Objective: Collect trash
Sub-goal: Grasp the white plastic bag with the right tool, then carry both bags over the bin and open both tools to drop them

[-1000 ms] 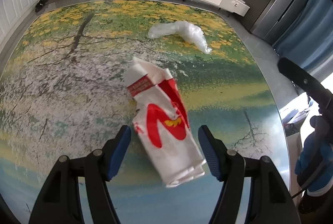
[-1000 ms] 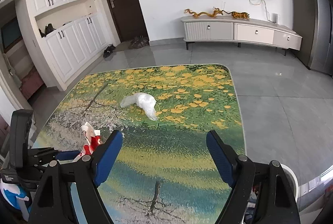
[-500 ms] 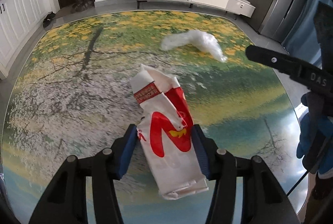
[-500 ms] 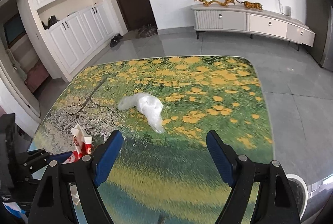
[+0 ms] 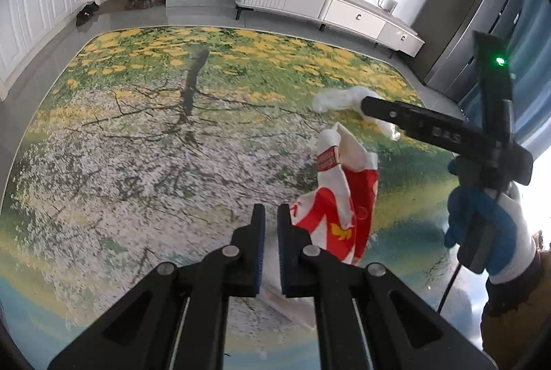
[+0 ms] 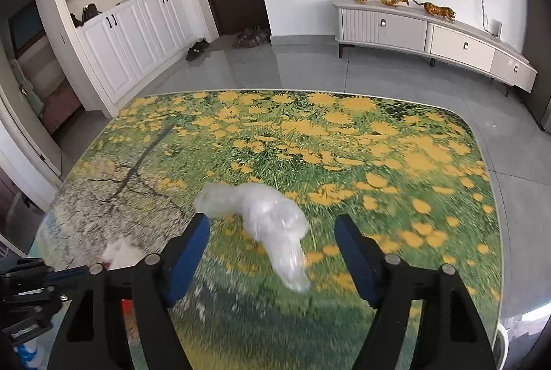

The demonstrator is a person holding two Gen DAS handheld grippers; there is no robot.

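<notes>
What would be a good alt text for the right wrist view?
The right gripper, its jaws closing, straddles a crumpled clear plastic bag on a table printed with yellow flowers. The left gripper and a paper wrapper show at lower left.

Left hand-held gripper (image 5: 271, 222) clamped shut; right hand-held gripper (image 6: 272, 234) closing.

Red-white wrapper (image 5: 339, 198); seemingly translucent-white bag (image 6: 272, 222)

Bright, even daylight fills both fisheye views, whose corners darken and whose straight lines bow. The glossy landscape-printed surface (image 6: 396, 143) smears with motion blur near its near edge, and the crumpled clear plastic bag (image 6: 272, 218) looks soft.
</notes>
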